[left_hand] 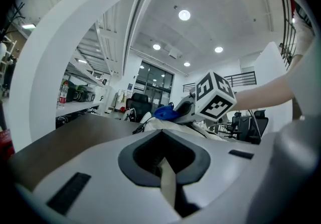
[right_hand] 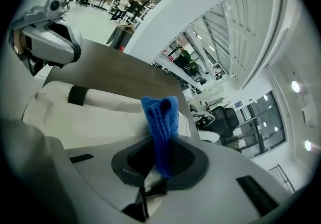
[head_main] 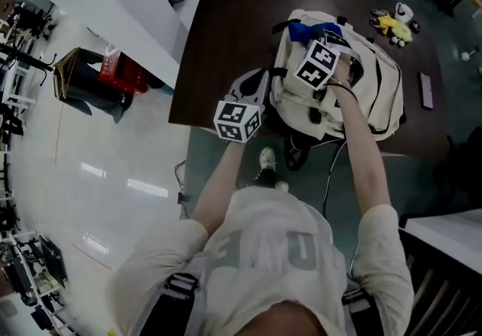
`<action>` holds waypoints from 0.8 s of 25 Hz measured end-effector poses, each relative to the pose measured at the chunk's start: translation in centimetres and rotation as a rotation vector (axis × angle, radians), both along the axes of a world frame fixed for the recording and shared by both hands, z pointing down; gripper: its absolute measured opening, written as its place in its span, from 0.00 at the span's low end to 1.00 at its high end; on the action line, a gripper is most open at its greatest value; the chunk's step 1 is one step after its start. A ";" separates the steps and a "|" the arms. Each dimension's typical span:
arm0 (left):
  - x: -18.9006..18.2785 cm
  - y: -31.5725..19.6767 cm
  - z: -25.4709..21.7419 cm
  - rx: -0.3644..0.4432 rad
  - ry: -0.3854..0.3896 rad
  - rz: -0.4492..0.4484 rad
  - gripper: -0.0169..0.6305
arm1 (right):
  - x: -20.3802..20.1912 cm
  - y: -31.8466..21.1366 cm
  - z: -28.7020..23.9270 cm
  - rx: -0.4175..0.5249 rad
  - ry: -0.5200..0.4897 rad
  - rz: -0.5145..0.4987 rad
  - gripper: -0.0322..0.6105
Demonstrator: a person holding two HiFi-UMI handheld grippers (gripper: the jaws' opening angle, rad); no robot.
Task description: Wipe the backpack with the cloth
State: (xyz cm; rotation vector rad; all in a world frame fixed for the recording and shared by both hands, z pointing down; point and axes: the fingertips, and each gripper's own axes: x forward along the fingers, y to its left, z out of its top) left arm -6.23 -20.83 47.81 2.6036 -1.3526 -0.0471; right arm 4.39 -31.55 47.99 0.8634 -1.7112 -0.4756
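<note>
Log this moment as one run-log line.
left claw: shut on cream strap | right claw: shut on blue cloth, over backpack | backpack: on dark table

Nothing can be read for certain. The shirt (head_main: 263, 248) bears large pale letters across it - seen from above, dim and blurred, they cannot be made out. The marker cubes (head_main: 238, 120) carry only black-and-white square patterns - no words or numbers.

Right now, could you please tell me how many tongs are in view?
2: left tongs pinching the backpack's side; right tongs above it, holding the blue cloth.
</note>
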 end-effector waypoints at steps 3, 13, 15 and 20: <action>-0.3 1.6 0.1 0.001 -0.001 -0.009 0.03 | -0.6 2.6 -0.2 -0.020 -0.088 0.027 0.11; 0.0 5.7 -1.7 0.063 -0.004 -0.013 0.03 | -4.3 11.0 3.2 -0.029 -0.057 -0.050 0.11; -0.2 6.3 -2.0 0.070 -0.009 -0.016 0.03 | -4.7 12.1 3.6 -0.037 -0.067 -0.051 0.11; -0.7 8.2 -1.8 0.061 -0.011 -0.033 0.03 | -5.2 14.8 4.4 -0.051 -0.085 -0.057 0.11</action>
